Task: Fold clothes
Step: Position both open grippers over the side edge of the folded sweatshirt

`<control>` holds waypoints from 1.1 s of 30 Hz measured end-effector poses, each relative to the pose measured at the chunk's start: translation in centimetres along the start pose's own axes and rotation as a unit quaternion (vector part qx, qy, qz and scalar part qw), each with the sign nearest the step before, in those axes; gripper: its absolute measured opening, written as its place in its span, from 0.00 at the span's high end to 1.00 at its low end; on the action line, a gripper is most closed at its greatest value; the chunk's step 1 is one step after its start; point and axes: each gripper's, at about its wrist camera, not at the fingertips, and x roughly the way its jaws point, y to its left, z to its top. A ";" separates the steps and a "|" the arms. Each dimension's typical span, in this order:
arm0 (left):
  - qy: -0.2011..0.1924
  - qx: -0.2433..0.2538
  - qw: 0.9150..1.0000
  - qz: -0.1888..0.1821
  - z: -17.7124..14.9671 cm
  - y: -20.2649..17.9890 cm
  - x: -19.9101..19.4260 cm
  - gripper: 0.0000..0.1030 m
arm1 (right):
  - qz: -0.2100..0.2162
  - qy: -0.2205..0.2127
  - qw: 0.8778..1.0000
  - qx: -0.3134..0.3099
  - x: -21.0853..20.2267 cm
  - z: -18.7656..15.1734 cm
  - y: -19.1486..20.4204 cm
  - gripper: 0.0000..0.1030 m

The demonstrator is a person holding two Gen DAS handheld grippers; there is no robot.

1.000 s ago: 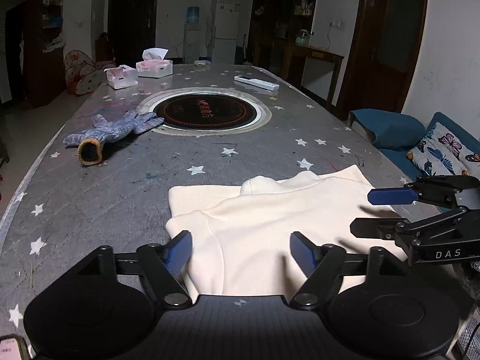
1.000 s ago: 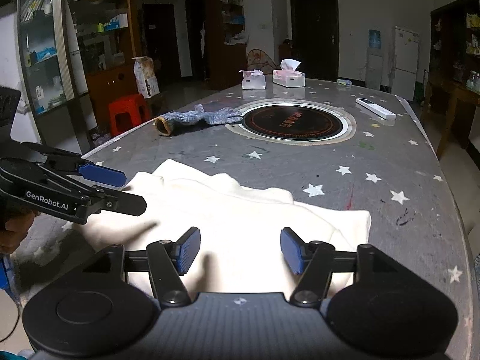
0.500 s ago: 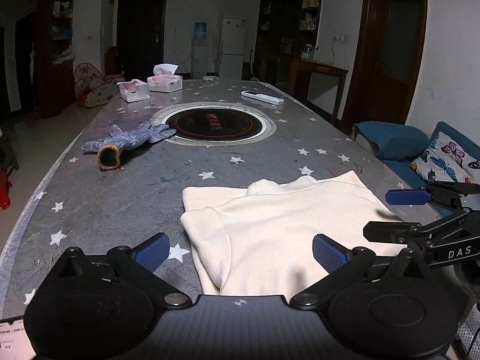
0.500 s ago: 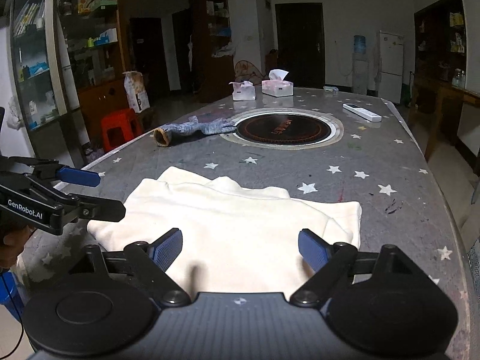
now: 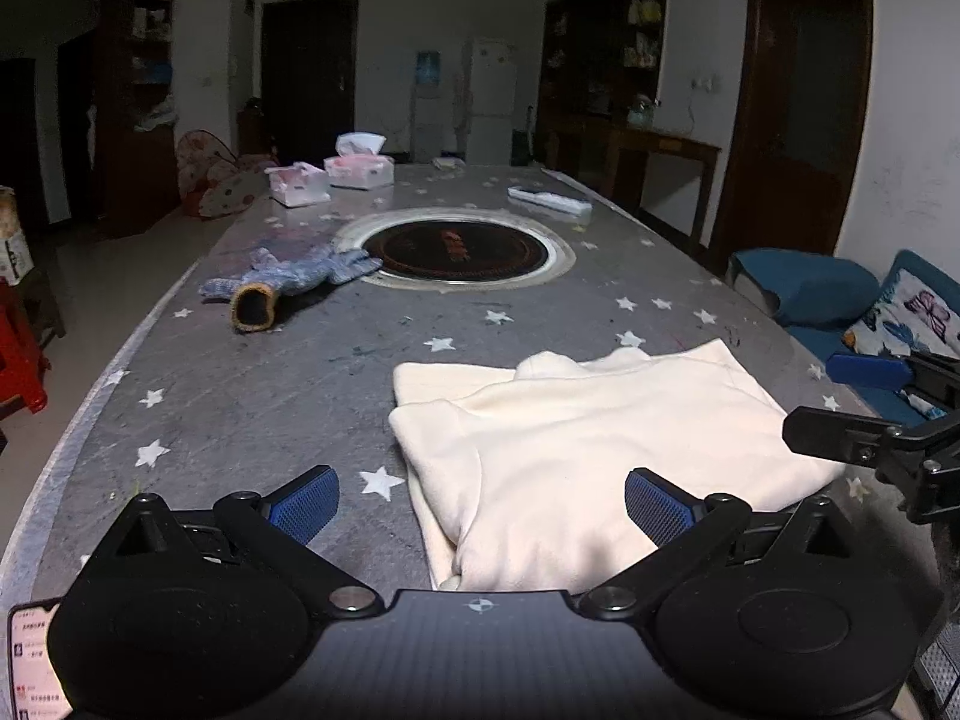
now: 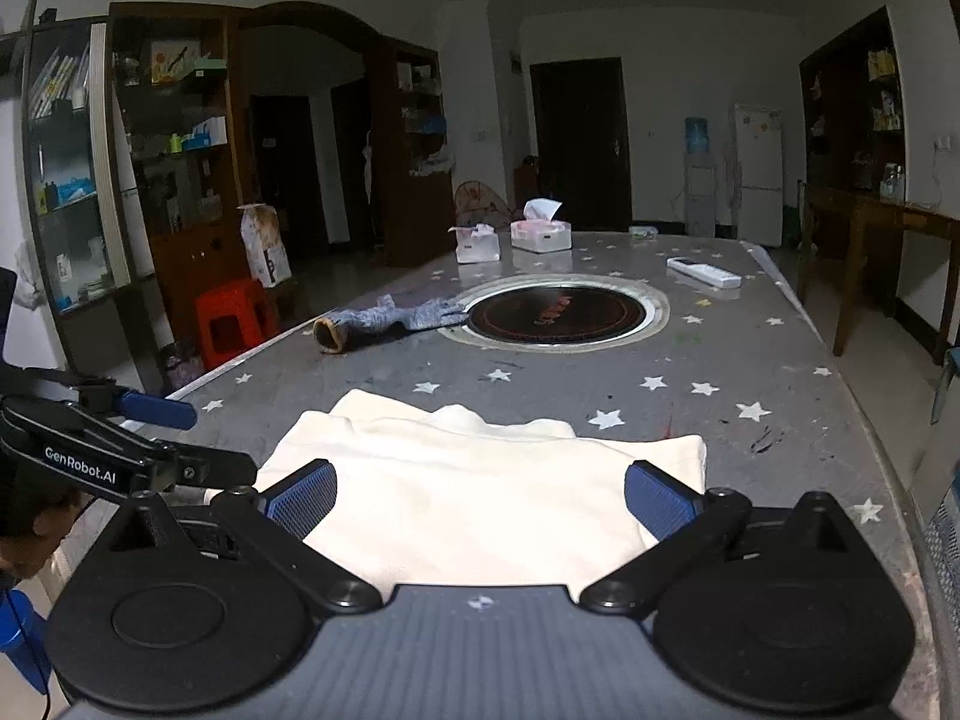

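Note:
A cream sweater lies folded flat on the grey star-patterned table, near its front edge. It also shows in the right wrist view. My left gripper is open and empty, held above the sweater's near left part. My right gripper is open and empty, above the sweater's near edge. The right gripper shows at the right of the left wrist view, and the left gripper shows at the left of the right wrist view.
A grey knitted glove lies left of the round black cooktop set in the table. Two tissue boxes and a white remote sit at the far end. A blue sofa stands to the right, a red stool to the left.
Both grippers opened wide and drew back and up from the sweater. The sweater stays flat on the table.

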 end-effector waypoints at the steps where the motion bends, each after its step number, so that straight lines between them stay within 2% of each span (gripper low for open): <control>1: -0.002 -0.004 1.000 -0.003 -0.1 0.1 -0.2 0.00 | 0.000 -0.003 1.000 0.000 -0.2 0.0 0.1 0.00; 4: 0.006 -0.015 1.000 0.001 -0.2 0.2 -0.1 0.00 | 0.001 -0.012 1.000 -0.001 -0.6 -0.1 0.3 0.00; 8: 0.019 -0.013 0.999 0.023 -0.2 0.1 0.1 0.00 | -0.001 -0.011 1.000 -0.007 -0.7 -0.2 0.8 0.00; 11: 0.027 -0.011 0.999 0.024 -0.2 0.3 0.2 0.00 | -0.003 0.010 1.000 -0.011 0.2 -0.2 1.0 0.00; 15: 0.035 -0.007 0.999 0.031 -0.4 0.4 0.7 0.00 | -0.033 0.037 0.999 -0.017 2.2 -0.4 0.6 0.00; 20: 0.046 -0.007 0.998 0.038 -0.5 0.6 1.8 0.00 | -0.045 0.082 0.996 0.004 4.8 -1.4 -0.6 0.00; 24: 0.054 -0.008 0.998 0.040 -0.4 0.7 2.5 0.00 | -0.050 0.104 0.993 -0.004 5.7 -2.1 -0.7 0.00; 28: 0.061 -0.006 0.997 0.040 -0.4 0.7 3.1 0.00 | -0.051 0.112 0.992 -0.009 5.7 -1.8 -0.6 0.00; 33: 0.074 -0.001 0.996 0.043 -0.6 0.6 4.0 0.00 | -0.048 0.097 0.994 -0.009 5.7 -0.8 -0.5 0.00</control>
